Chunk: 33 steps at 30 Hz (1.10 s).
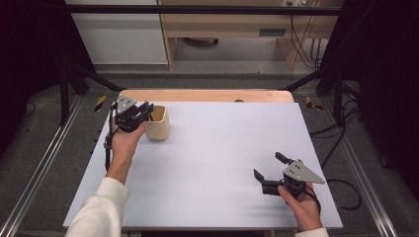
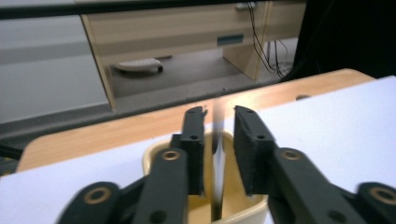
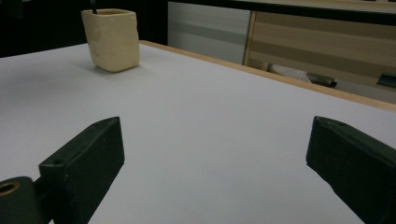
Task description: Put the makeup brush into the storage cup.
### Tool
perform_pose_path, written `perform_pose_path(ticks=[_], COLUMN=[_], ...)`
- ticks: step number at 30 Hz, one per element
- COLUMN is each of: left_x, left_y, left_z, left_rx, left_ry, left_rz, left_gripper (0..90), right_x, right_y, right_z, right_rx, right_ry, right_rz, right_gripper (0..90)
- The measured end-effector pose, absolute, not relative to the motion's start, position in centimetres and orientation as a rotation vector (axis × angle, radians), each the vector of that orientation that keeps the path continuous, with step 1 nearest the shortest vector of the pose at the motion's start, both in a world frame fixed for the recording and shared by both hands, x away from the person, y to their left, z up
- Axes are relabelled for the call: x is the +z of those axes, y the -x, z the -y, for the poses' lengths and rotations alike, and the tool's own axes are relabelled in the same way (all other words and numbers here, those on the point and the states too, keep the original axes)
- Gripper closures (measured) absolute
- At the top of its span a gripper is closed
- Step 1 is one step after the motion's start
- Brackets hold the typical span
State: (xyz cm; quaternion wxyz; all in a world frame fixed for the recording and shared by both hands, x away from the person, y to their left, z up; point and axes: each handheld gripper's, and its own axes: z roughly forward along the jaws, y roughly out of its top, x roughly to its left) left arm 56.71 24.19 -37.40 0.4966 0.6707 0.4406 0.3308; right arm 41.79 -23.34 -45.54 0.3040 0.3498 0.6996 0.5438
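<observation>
Currently, the left hand-held gripper [image 1: 146,110] hangs over the mouth of a cream-coloured cup [image 1: 159,124] that stands upright at the far left of the bench [image 1: 217,148]. In the left gripper view, a thin upright item [image 2: 218,140], blurred and too slim to identify, stands in the cup between the pads; a small gap shows on each side, so the jaws stand slightly apart and do not press on it. A dark tip [image 3: 94,6] projects above the cup rim in the right gripper view.

The right hand-held gripper [image 1: 269,170] rests low at the near right of the bench, well apart from the cup, with its jaws spread wide and nothing between them.

Handling assessment: the thin item appears light, stiff and narrow. It is likely to slip or pivot if pinched near its tip. Take hold on the exposed shaft just above the rim, with the pads square to it, then lift straight up. The cup looks light and thick-walled, with a slightly uneven surface; it may tip or slide if the item drags against the rim. If the cup itself is to be gripped, clamp across one wall at the rim.
</observation>
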Motion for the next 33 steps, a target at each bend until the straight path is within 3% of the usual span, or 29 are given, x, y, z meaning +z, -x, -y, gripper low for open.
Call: perform_pose_path(ticks=[4,10,16,33], left_x=[-35.9,-34.3,-35.0,-35.5], left_y=[-55.4,-53.9,-53.2,-52.8], left_z=[-24.3,-24.9,-24.1,-21.3], left_rx=[0.843,0.844,0.845,0.736], left_ry=[-1.580,-1.584,-1.634,-1.650], left_rz=[-0.991,-0.921,-0.887,-0.809], left_gripper=[64.5,59.1,56.8,38.3], right_x=[-45.5,-45.5,-45.4,-45.3], right_y=[-41.8,-41.8,-41.7,-41.8], right_z=[23.5,23.6,24.0,23.9], right_rx=[1.447,1.444,1.457,1.454], right_ry=[-0.935,-0.943,-0.961,-0.957], right_rz=[-1.846,-1.834,-1.814,-1.815], right_gripper=[4.6,4.4,4.3,4.1])
